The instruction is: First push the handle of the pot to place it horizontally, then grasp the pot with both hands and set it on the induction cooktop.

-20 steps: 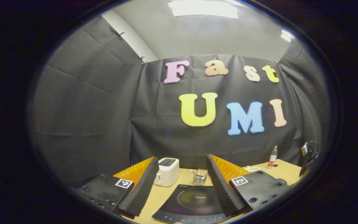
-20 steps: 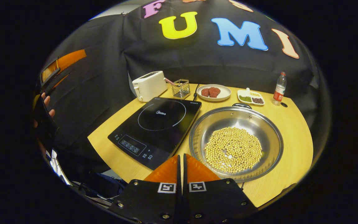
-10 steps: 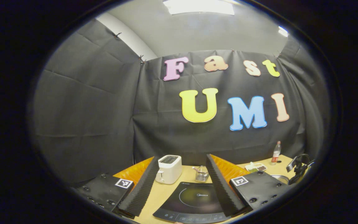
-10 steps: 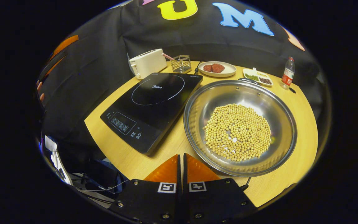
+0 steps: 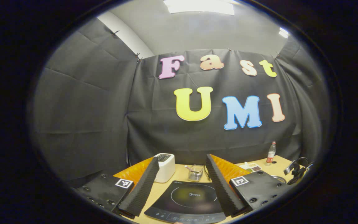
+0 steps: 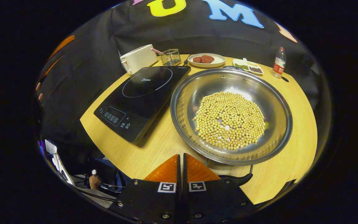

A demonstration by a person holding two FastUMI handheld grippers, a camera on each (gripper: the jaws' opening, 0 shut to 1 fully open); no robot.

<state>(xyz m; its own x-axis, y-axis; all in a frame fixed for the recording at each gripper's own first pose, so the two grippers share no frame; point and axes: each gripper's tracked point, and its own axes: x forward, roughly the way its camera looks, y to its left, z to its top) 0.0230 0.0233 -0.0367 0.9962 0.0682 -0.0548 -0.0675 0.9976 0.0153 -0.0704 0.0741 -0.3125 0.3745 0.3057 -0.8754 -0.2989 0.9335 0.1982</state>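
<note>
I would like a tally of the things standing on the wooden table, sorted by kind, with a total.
Cookware: 1, the steel pot of yellow beans
Appliances: 2, the black induction cooktop and the white toaster
Dishes: 2, the round white plate with red meat and the divided white dish
Holders: 1, the wire basket
Bottles: 1, the clear plastic bottle
Total: 7

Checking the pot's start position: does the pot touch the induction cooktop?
Apart. The right gripper view shows bare table between the pot and the induction cooktop.

shiny metal pot [image 6: 269, 102], glossy black glass cooktop [image 6: 141, 93], matt wood-look table [image 6: 300, 140], smooth white plastic toaster [image 6: 138, 58]
</note>
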